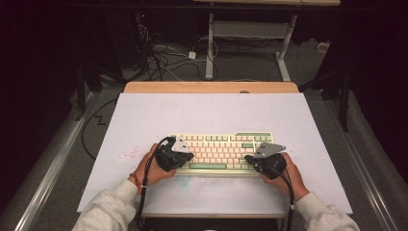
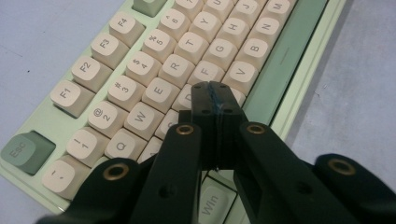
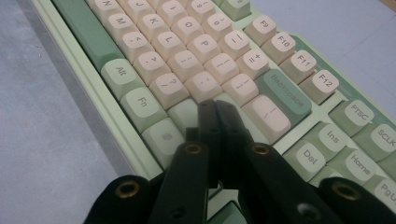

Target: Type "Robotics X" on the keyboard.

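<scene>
Both hand-held grippers, left (image 2: pixel 215 93) and right (image 3: pixel 215 109), jaws together, apparently touch the keyboard (image 1: pixel 222 151).

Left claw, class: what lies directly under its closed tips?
Under the left claw lie cream keys of the keyboard, left-hand letter block: D shows beside the tips, V and F beyond. The key directly beneath the tips is covered, so its letter cannot be read.

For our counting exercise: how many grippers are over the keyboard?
2. The left gripper is over the keyboard's left end; the right gripper is over its right end. Both are shut.
</scene>
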{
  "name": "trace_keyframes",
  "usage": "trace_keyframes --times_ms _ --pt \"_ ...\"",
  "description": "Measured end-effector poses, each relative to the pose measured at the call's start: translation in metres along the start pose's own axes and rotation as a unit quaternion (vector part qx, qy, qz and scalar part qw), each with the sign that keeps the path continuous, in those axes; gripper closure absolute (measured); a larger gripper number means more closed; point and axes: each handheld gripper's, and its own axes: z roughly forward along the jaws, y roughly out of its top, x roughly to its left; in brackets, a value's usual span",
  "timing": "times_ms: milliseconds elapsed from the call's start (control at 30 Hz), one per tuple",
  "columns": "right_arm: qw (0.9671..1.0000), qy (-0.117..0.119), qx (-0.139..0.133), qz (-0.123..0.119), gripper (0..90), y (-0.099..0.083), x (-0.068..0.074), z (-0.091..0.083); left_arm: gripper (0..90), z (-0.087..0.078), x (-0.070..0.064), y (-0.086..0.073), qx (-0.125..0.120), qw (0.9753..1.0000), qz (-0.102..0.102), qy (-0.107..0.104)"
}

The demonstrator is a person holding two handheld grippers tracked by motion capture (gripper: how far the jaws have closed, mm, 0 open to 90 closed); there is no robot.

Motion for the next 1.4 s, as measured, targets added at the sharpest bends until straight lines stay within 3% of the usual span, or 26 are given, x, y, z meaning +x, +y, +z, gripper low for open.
trace_keyframes --times_ms 233,900,1100,1400 --pt "1.0 -0.002 0.0 -0.001 90.0 0.0 0.0 0.0 87.2 0.005 -0.003 -0.001 0.018 0.9997 0.013 0.008" --pt "1.0 -0.002 0.001 -0.003 90.0 0.001 0.001 0.0 85.8 -0.003 -0.005 0.003 -0.002 0.9995 0.024 0.021" --pt "1.0 -0.002 0.002 -0.001 90.0 0.001 0.0 -0.001 79.2 -0.006 -0.004 0.003 -0.016 0.999 0.023 0.036" --pt "0.9995 -0.009 -0.028 0.012 90.0 0.006 -0.006 -0.012 60.2 -0.012 -0.003 0.003 -0.046 0.9961 0.017 0.074"
